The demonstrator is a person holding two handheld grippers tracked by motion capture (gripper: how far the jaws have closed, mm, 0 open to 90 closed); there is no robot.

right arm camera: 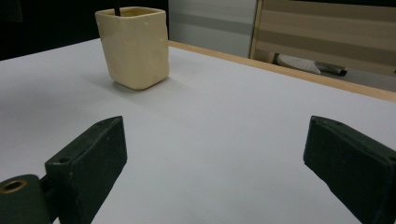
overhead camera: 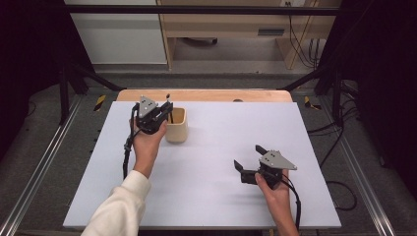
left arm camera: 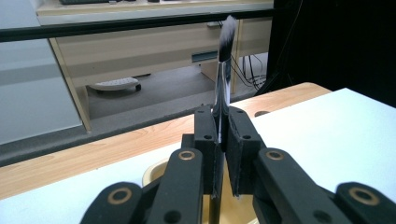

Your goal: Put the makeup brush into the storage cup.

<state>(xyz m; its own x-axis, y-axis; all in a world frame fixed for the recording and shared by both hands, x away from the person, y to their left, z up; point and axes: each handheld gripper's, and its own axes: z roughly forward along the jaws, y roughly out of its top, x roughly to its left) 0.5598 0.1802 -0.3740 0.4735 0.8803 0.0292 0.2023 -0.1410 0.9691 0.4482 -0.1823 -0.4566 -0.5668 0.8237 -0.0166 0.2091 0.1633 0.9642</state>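
My left gripper [left arm camera: 223,140] pinches a slim, soft-bristled brush [left arm camera: 224,70] over the squarish cream cup [right arm camera: 133,46]; my right gripper [right arm camera: 215,172] gapes wide.

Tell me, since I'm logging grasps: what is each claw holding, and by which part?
The left claw grips a brush by its handle, over the cup. The right claw holds nothing.

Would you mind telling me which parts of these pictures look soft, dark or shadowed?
High view: table evenly lit, surroundings dark. Left gripper view: brush fairly sharp with a bright streak on its handle, near black fingers soft. Right gripper view: cup casts a faint shadow, both fingers blurred.
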